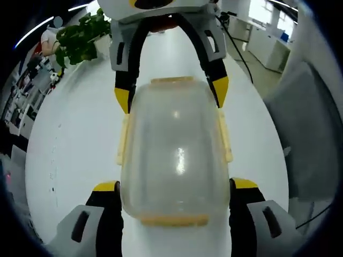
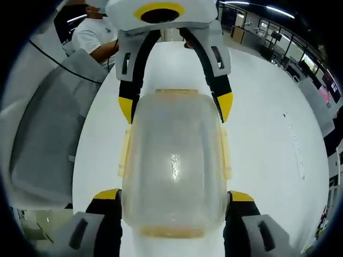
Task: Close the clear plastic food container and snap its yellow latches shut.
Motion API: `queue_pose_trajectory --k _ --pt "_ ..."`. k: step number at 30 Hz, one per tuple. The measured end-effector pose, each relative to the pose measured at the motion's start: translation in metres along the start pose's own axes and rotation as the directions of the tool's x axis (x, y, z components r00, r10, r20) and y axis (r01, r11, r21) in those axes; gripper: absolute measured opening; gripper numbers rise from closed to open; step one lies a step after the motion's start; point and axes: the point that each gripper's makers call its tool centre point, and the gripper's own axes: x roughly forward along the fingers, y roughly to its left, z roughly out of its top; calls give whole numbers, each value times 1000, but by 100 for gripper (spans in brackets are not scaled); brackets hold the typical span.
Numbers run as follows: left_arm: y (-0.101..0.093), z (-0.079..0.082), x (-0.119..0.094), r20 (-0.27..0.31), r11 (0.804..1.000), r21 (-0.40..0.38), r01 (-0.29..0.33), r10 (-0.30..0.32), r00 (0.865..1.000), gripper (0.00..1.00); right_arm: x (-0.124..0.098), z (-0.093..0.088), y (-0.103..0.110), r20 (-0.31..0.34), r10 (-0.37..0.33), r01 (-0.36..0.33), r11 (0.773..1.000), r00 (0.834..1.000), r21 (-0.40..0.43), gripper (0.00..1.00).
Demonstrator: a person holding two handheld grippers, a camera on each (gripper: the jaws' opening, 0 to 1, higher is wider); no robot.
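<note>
1. Left gripper view: my left hand-held gripper [image 1: 174, 195] has its two yellow-tipped jaws spread, one on each side of the near end of the clear container [image 1: 174, 160]; the jaws sit just beside its walls, and I cannot tell whether they touch; the container lies on the white table [image 1: 75, 139] with its lid on, long axis running straight away from me along the line of the jaws; a yellow latch [image 1: 172, 219] crosses the near end between my jaws, and longer ones run down both sides, seemingly splayed outward and so not snapped, as I judge it; the right hand-held gripper [image 1: 170, 95] faces me from the far end, jaws spread beside the far corners; a leafy plant [image 1: 80, 37] stands far off at the upper left.

2. Right gripper view: same arrangement mirrored; my right hand-held gripper [image 2: 174, 198] is spread about the near end of the container [image 2: 174, 160], the near latch [image 2: 172, 231] between the jaws; the left hand-held gripper [image 2: 176, 104] brackets the opposite end; a person in a white shirt [image 2: 96, 35] stands beyond the table [image 2: 268, 144]; each gripper is nearest its own end latch, so I judge those the natural first presses.
</note>
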Motion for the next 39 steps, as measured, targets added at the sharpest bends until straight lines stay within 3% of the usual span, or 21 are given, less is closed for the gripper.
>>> queue_pose_trajectory --k 7,29,39 --pt "-1 -20 -10 -6 1000 -15 -10 10 1000 80 8 20 -2 -5 5 -5 1000 1000 -16 78" --pt "-7 -110 -56 -48 997 -59 -39 36 998 80 47 111 -4 20 24 -22 997 1000 -69 78" --pt "-8 -134 -67 -55 997 -60 -41 38 998 80 59 138 -4 17 23 -21 997 1000 -75 78"
